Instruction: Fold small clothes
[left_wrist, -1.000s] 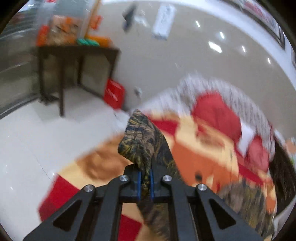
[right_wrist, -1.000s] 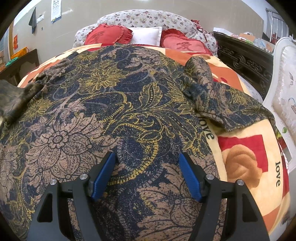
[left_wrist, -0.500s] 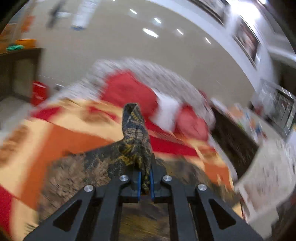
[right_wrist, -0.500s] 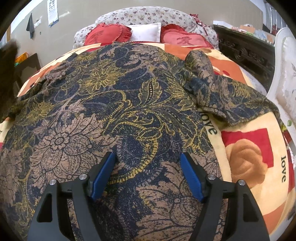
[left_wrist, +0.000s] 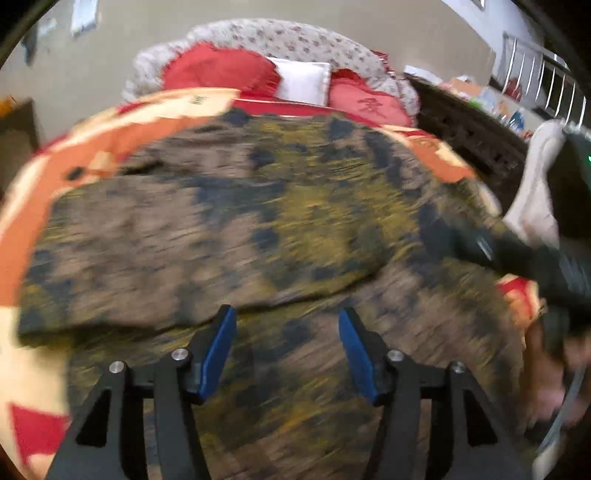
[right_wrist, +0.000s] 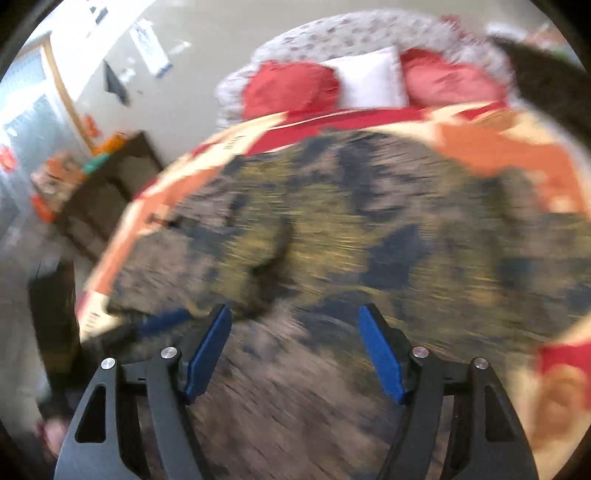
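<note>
A dark blue, brown and gold floral garment (left_wrist: 258, 221) lies spread on the bed, blurred by motion in both views. One part of it is folded over the rest, and its edge runs just ahead of my left gripper (left_wrist: 286, 347). The left jaws are opening and nothing is between them. My right gripper (right_wrist: 293, 350) hovers open over the garment (right_wrist: 369, 229), also with nothing in it. In the right wrist view a blue pad of the left gripper (right_wrist: 162, 321) shows at the left. The black body of the right gripper (left_wrist: 535, 266) fills the right edge of the left wrist view.
An orange, red and cream bedspread (left_wrist: 110, 147) covers the bed. Red pillows (left_wrist: 221, 70) and a white pillow (left_wrist: 303, 83) lie at the head. Dark wooden furniture (left_wrist: 469, 129) stands to the right of the bed, and a dark table (right_wrist: 110, 184) with clutter to the left.
My left gripper carried a held piece of the garment across, came down over the body and let it go, jaws now apart. The right gripper swung towards the left, still open.
</note>
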